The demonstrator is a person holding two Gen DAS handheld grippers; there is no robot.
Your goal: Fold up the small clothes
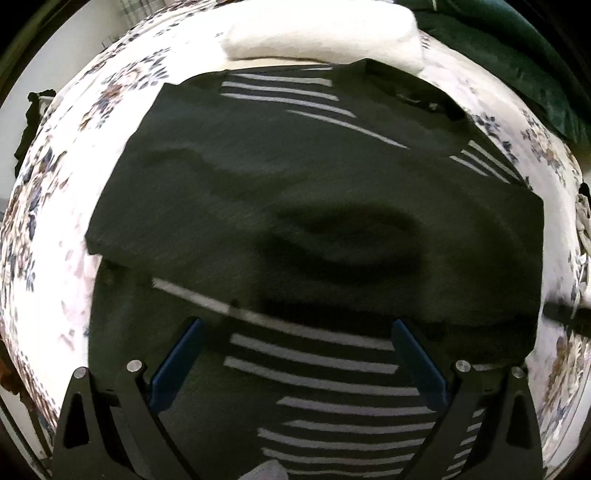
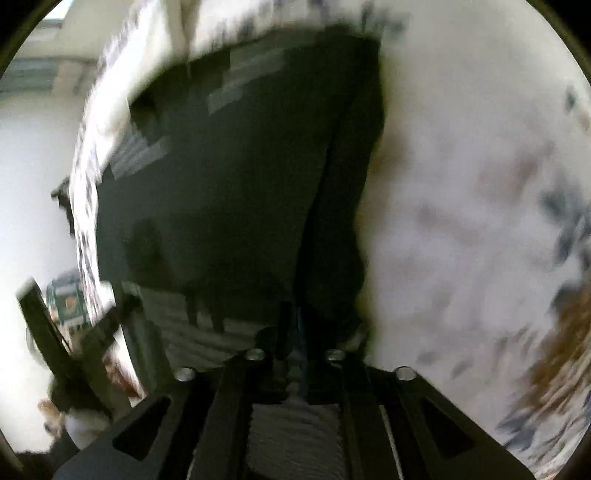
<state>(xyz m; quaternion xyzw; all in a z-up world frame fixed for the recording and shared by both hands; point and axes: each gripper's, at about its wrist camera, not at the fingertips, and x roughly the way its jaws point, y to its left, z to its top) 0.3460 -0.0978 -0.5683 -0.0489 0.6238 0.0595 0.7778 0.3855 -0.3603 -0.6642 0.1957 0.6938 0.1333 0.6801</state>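
A dark garment with white stripes lies spread on a floral bedsheet. A plain dark layer is folded over its striped lower part. My left gripper hovers over the striped area, pointing down, open wide with nothing between its blue pads. The right wrist view is blurred. There my right gripper has its fingers drawn close together at the near end of a dark fold along the garment's right edge, and they seem shut on that cloth. The blur hides the pads.
A white folded pillow or towel lies beyond the garment's far edge. A dark green cloth sits at the far right. Floral sheet stretches to the garment's right. The bed's left edge drops to the room.
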